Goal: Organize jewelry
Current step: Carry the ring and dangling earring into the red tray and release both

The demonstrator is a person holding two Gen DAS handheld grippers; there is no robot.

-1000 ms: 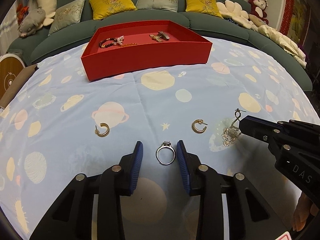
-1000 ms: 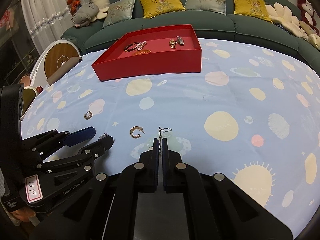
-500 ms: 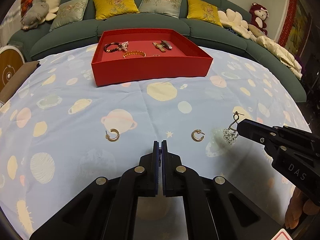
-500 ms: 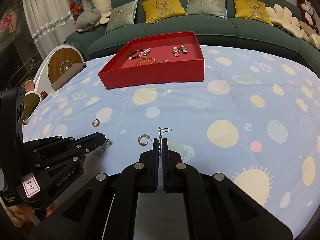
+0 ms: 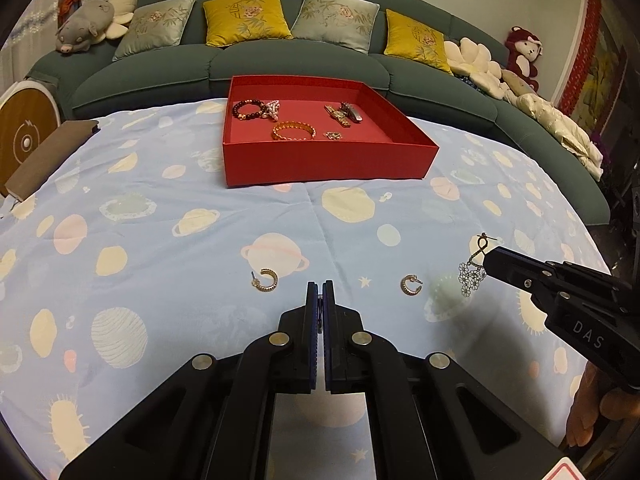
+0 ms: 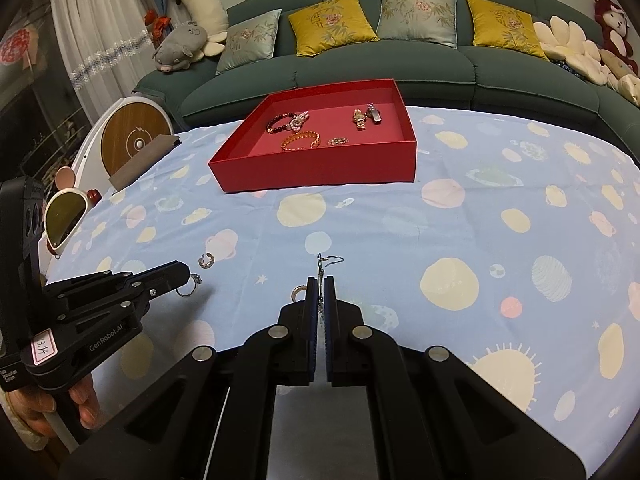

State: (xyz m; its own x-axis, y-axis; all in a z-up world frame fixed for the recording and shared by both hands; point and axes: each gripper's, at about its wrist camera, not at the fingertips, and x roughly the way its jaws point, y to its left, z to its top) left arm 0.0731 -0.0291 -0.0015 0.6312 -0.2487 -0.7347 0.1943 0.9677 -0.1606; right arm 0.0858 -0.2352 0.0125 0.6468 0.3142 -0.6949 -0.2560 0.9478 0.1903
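Green sofa [image 5: 288,64] — yellow cushions [image 5: 246,18], plush pig [image 5: 82,26].

We see a red tray [image 5: 328,164], a pale blue cloth [image 5: 160,240] with pastel planets, and yellow cushions [image 5: 246,18] on a dark green sofa [image 5: 180,76].

A home living room: a curved green sofa [image 5: 304,64] with embroidered cushions [image 5: 246,18], plush toys [image 6: 182,46], and a white curtain [image 6: 96,40] beside it.

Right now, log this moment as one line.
left claw: shut on ring | right claw: shut on dangly earring | two hoop earrings on cloth | red tray: not reached
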